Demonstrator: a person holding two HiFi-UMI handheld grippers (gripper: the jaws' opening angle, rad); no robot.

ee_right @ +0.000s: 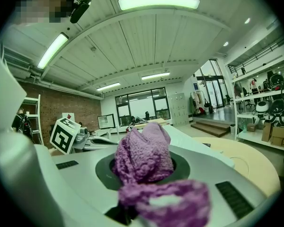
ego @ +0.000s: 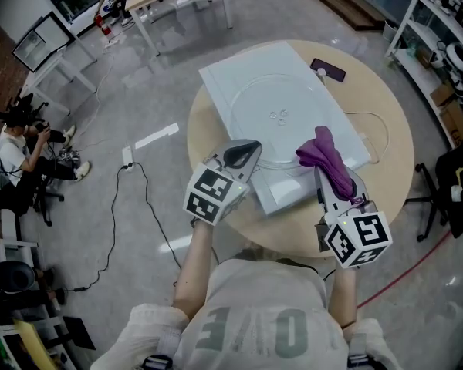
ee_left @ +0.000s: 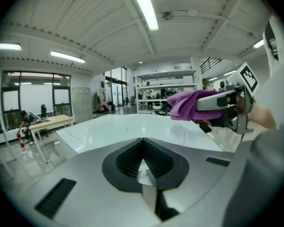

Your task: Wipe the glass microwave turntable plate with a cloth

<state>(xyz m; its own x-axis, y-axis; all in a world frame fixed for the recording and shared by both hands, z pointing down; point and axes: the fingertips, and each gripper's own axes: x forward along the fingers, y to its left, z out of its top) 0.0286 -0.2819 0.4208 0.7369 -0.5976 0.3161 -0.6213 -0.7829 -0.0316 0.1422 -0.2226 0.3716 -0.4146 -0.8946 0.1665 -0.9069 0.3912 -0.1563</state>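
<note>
Fuzzy purple cloth (ee_right: 144, 155) clamped, round glass plate (ego: 282, 122)

My T-shirt (ego: 256, 308) is pale with grey lettering; my left gripper (ego: 242, 153) and right gripper (ego: 329, 180) are grey, carrying black-and-white marker cubes (ego: 213, 194)

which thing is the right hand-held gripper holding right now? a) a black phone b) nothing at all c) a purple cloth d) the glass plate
C: the right gripper view shows the purple cloth bunched between the jaws of the right hand-held gripper, and the head view shows it sticking out of that gripper's tip.
</note>
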